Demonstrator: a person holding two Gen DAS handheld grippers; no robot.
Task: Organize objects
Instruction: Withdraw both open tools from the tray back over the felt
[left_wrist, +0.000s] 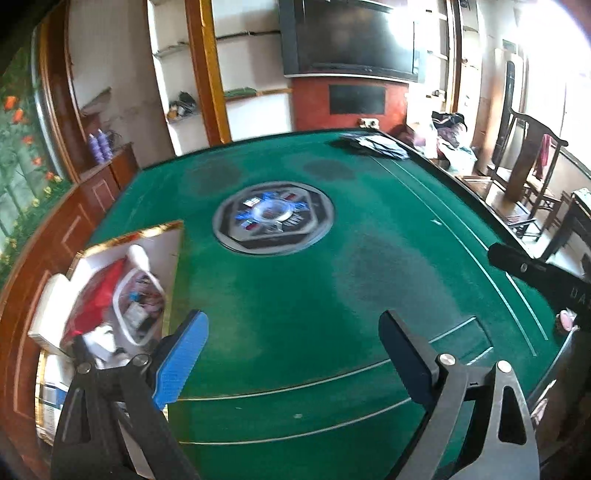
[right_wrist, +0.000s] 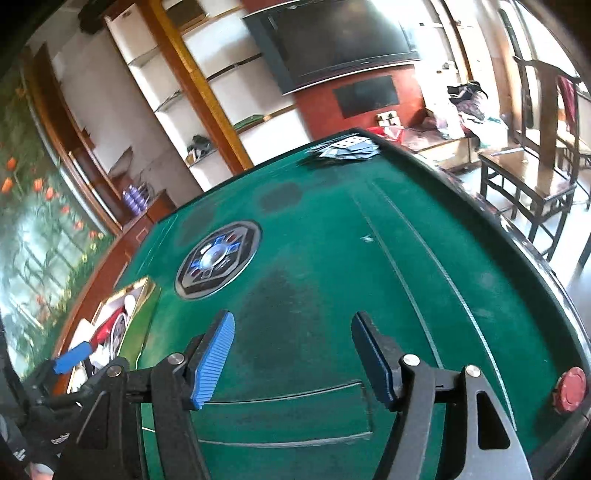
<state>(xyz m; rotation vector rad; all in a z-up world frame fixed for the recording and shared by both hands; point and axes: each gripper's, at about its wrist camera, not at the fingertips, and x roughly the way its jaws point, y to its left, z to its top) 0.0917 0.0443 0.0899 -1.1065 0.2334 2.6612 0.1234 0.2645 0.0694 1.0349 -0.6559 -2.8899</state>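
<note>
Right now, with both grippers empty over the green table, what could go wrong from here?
1. The playing cards are strewn at the table's far edge; a sweeping grab could push some off.
2. The red chip sits by the near rim and could get nudged over.
3. The box is already crowded, so added items might spill. Both the left gripper and the right gripper are open, holding nothing.

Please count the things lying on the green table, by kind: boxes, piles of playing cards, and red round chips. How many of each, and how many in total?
On the green table:
Open box with mixed items: 1
Pile of playing cards: 1
Red round chip: 1
Total: 3
</note>
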